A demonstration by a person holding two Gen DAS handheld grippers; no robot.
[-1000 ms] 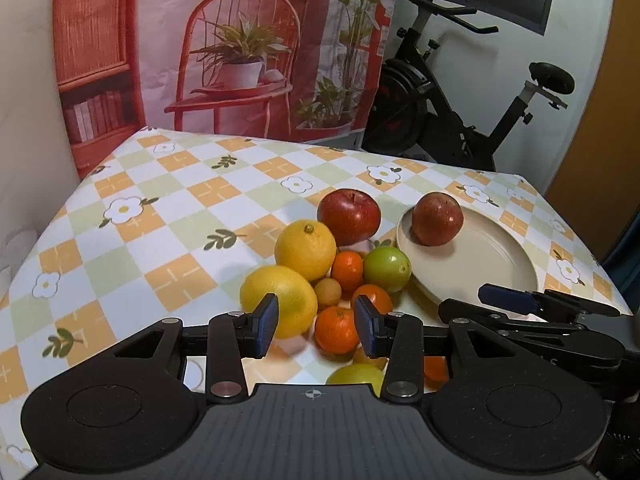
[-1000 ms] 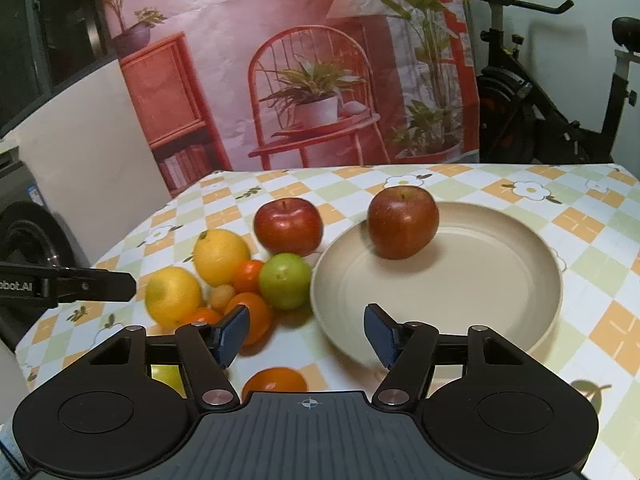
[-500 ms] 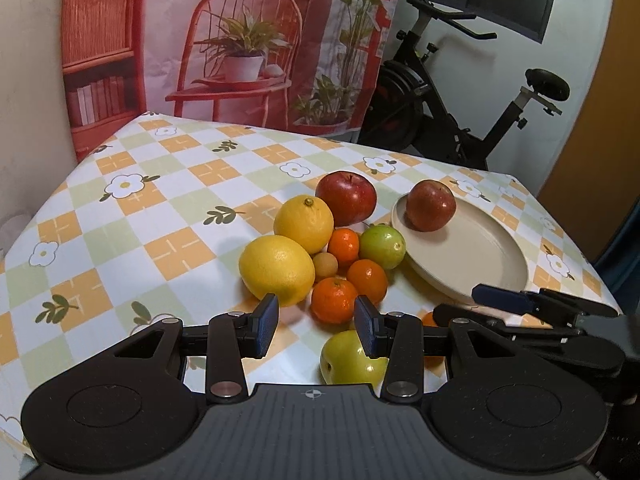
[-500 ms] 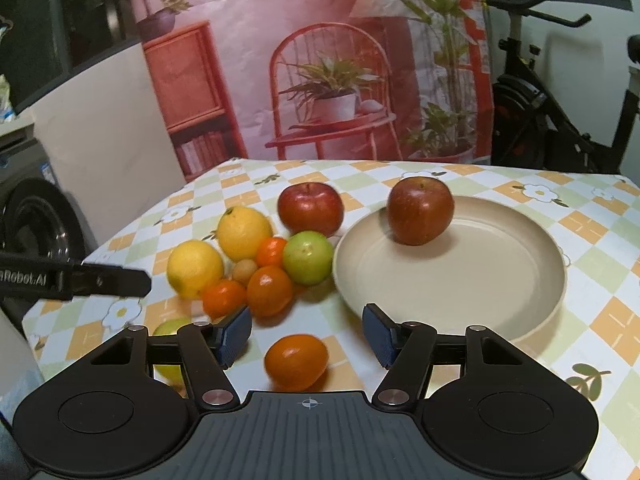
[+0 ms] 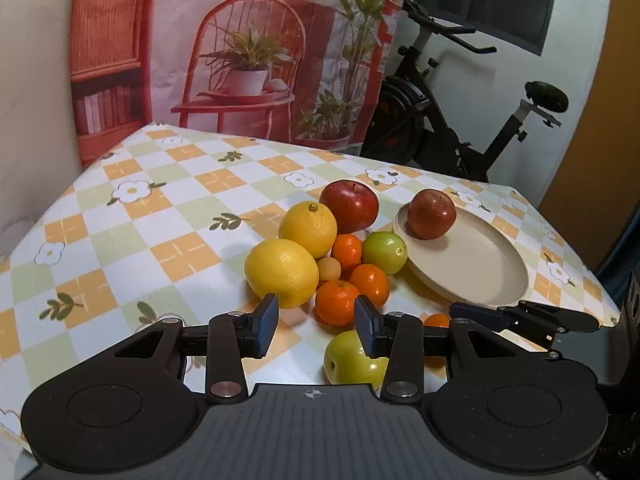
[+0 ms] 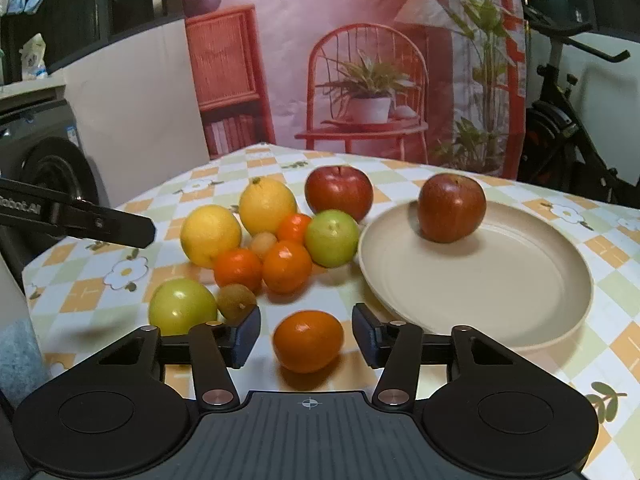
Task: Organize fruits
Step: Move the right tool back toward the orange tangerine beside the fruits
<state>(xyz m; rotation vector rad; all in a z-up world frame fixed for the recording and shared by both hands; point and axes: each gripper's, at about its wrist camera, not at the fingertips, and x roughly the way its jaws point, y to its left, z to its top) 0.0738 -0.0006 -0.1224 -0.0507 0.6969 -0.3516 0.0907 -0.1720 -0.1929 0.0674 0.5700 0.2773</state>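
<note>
Plate [image 6: 520, 332], near right table edge: one apple [image 6: 451, 207]. Beside it: heaped fruit. Left gripper [image 5: 316, 326], right gripper [image 6: 306, 334]: fingers spread, empty.

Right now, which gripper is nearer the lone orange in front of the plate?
Right. The right gripper is open with the lone orange between its fingertips. The left gripper sits off to the orange's left, nearer a green fruit.

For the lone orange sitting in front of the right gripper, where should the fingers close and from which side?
Grip the lone orange across its widest middle, coming straight forward from the near side with the right gripper. It is round, sits apart from the fruit pile, and already lies roughly between the open fingers, so both flanks look free.
</note>
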